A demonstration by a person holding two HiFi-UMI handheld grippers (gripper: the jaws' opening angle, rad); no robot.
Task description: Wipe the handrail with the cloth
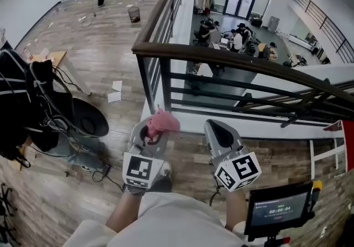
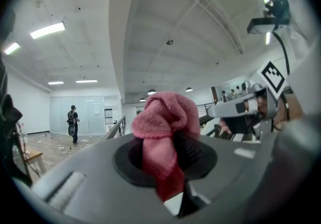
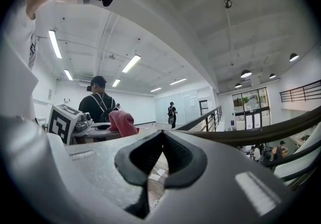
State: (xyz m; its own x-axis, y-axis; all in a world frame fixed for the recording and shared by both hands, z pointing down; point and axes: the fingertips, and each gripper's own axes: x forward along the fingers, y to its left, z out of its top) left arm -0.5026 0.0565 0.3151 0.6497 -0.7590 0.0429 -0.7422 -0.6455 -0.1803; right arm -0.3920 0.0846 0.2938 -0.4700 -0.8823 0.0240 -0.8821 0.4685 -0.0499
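Pink terry cloth [image 1: 162, 122], bunched, clamped in the left gripper [image 1: 150, 134], its wad sticking up past the tips. Dark brown wooden handrail [image 1: 232, 60] on black railing bars, corner at upper left, one run slanting down right, one running away. Cloth hangs below the handrail, apart from it.

Pink cloth [image 2: 163, 127] of fluffy, nubbly terry, handrail [image 1: 249, 63] dark and smooth with a slight sheen, floor [image 1: 94, 41] of matt wood planks, right gripper [image 3: 161, 137] matt grey plastic.
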